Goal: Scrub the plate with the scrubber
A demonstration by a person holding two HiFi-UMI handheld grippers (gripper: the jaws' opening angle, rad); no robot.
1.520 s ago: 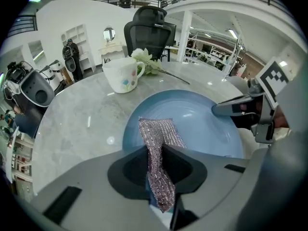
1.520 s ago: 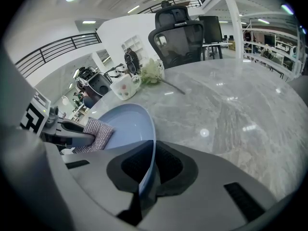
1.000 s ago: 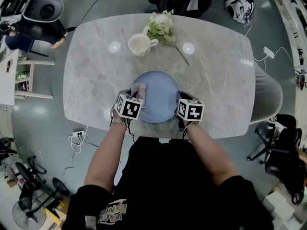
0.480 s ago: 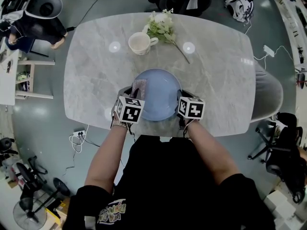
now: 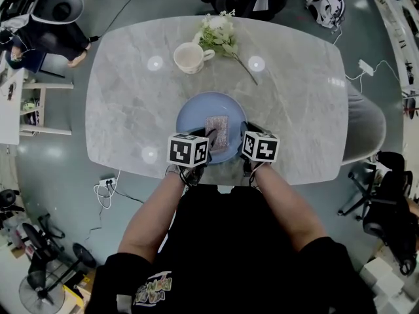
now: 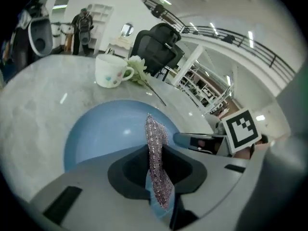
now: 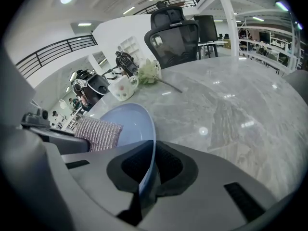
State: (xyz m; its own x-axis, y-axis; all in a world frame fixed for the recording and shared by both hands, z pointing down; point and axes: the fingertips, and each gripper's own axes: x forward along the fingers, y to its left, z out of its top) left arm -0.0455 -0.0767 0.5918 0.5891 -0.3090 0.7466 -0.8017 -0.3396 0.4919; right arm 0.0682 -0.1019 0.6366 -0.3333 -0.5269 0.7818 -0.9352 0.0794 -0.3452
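the left gripper (image 5: 211, 140) is clamped tight on the scrubber (image 5: 217, 133), holding it over the middle of the blue plate (image 5: 195, 111). the right gripper (image 5: 243, 136) pinches the plate's near right rim. the plate sits on the marble table (image 5: 301, 110), with a cup (image 5: 189, 58) and flowers (image 5: 219, 35) beyond it.

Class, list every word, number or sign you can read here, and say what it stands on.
Shirt print: upside-down lettering, too blurred to read.
Left marker cube, right marker cube: black-and-white squares, no letters.
Mug: small coloured marks, no words.
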